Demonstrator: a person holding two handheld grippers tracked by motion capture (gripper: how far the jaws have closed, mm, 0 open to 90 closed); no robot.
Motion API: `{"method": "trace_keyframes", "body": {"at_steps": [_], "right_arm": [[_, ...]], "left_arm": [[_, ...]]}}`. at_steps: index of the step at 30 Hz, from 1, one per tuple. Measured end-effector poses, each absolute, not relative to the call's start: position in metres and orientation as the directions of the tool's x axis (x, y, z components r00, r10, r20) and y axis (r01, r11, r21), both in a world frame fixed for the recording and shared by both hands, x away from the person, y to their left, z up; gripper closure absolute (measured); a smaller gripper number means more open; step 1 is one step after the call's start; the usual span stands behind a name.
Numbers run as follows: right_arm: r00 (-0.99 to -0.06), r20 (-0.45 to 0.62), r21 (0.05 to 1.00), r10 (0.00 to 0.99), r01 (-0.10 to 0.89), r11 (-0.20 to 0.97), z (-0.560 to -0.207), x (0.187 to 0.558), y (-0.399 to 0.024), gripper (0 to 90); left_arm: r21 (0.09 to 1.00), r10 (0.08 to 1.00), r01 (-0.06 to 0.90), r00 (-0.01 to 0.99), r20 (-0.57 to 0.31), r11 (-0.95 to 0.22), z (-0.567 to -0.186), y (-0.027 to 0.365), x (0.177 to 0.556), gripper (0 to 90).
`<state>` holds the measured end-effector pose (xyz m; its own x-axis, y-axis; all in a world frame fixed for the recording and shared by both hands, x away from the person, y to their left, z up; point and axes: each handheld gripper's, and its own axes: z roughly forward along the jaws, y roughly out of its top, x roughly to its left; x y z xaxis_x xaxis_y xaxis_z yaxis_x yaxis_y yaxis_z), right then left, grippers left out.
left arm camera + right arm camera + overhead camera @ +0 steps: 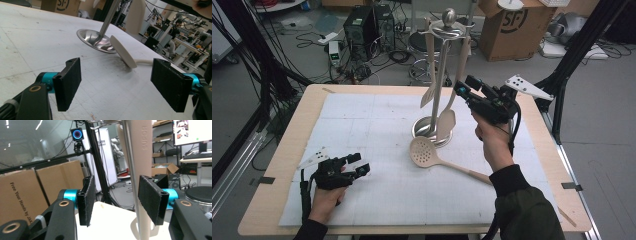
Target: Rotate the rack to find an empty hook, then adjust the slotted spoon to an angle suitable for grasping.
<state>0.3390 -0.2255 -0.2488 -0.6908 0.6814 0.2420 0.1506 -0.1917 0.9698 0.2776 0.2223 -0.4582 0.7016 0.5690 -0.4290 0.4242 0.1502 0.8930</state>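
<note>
Far left on the bench (282,165), the left claw (359,164) rests low on the white mat (362,125). Its jaws are wide apart with nothing between them; the left gripper view (116,85) confirms this. It can idle there, out of the way.

Mid-mat, the perforated skimmer (424,151) lies flat, with its head just beside the base of the utensil stand (427,127) and its handle running off toward the right forearm. It looks like the next piece to go up.

On the stand hang two utensils: a spatula (428,95) on the left and a slotted turner (446,122) on the right, head down near the base.

Right of the stand, the right claw (466,85) is raised and level at the turner's handle. Its jaws are parted, and the right gripper view (115,200) shows the handle (142,157) in line with the gap, with neither pad pressing on it. So it is open, not gripping.

Judgement: the step is clearing away from the hung turner.
- Back straight out along the jaw line.
- Keep the gap wide so no pad drags the handle and sets it swinging or lifts it off its hook.
- Don't bump the pole; the stand could rock.
- Then drop toward the skimmer's handle, not its head.
</note>
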Motion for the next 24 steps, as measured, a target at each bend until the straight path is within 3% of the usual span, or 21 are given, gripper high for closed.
{"method": "trace_keyframes", "body": {"at_steps": [14, 24], "right_arm": [[-0.668, 0.281, 0.959, 0.689, 0.213, -0.185, -0.272, 0.326, -0.24, 47.2], [-0.644, 0.32, 0.941, 0.695, 0.303, -0.153, -0.307, 0.328, -0.237, 48.1]], "left_arm": [[0.893, 0.575, 0.427, 0.699, -0.426, 0.143, -0.458, 0.22, 0.278, 25.1], [0.894, 0.572, 0.425, 0.703, -0.423, 0.139, -0.458, 0.221, 0.278, 25.0]]}}
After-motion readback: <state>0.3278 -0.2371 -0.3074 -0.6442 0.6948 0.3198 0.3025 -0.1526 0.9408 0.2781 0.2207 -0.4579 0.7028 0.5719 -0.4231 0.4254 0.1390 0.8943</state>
